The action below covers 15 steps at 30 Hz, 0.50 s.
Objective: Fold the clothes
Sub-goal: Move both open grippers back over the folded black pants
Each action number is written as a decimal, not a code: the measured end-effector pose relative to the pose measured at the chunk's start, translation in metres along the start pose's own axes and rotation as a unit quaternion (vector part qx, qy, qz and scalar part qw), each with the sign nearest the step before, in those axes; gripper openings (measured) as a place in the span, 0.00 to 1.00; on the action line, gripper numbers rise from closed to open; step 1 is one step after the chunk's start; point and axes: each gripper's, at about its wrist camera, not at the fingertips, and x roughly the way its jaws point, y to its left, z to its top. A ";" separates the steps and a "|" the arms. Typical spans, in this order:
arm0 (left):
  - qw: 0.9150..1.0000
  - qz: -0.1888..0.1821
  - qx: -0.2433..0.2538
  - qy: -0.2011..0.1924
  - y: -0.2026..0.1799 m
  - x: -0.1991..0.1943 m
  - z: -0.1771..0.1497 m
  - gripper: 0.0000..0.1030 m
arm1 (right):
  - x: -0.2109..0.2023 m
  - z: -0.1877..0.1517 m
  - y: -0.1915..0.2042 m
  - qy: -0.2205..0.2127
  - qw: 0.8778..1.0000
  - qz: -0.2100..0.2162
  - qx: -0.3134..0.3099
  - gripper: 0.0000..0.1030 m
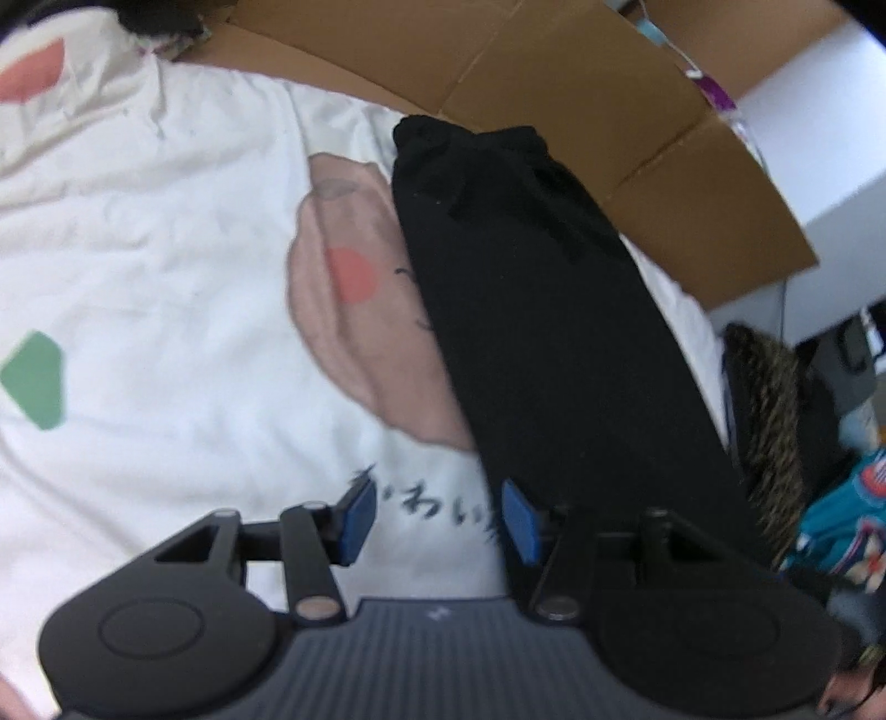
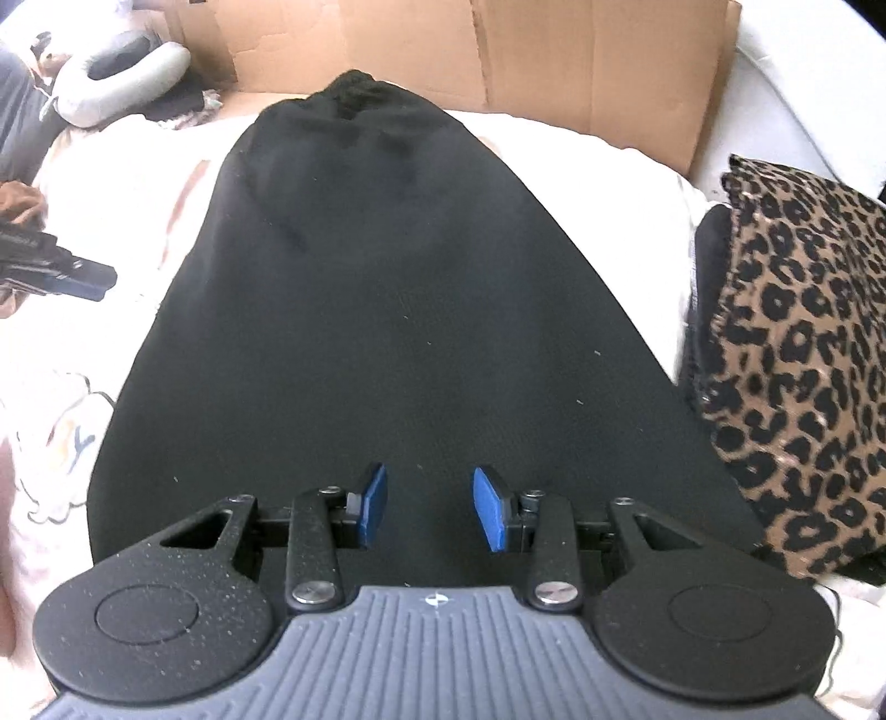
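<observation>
A white printed bedsheet (image 1: 166,266) covers the bed, with flattened cardboard (image 2: 498,50) at twelve o'clock and a leopard-print pillow (image 2: 797,354) at three. The black trousers (image 2: 387,310) lie folded lengthwise on the sheet, long axis running six to twelve, waistband far. The right claw (image 2: 429,507) hovers directly over their near end, half open and empty. The left claw (image 1: 437,520), likewise half open and empty, sits just off the trousers' nine-o'clock edge, so the right looks nearer.

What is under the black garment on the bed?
The black garment lies on a white printed bedsheet. A pink cartoon print runs under its edge; how far the print continues is hidden, as is anything else beneath the cloth.
</observation>
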 end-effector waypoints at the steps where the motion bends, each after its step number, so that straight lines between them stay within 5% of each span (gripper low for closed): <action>1: 1.000 -0.006 -0.001 -0.001 -0.002 0.005 0.001 0.52 | 0.000 0.000 0.002 -0.003 1.000 0.002 0.000 0.40; 7: 0.999 -0.022 -0.003 0.025 -0.013 0.041 0.005 0.47 | 0.007 0.004 0.009 -0.010 1.000 0.019 0.004 0.40; 11: 0.998 -0.049 -0.024 0.038 -0.013 0.052 0.002 0.12 | 0.008 0.007 0.015 -0.013 0.999 0.030 0.000 0.40; 15: 0.997 -0.049 -0.037 0.040 -0.011 0.054 -0.001 0.05 | 0.009 0.005 0.020 -0.010 0.999 0.040 0.000 0.40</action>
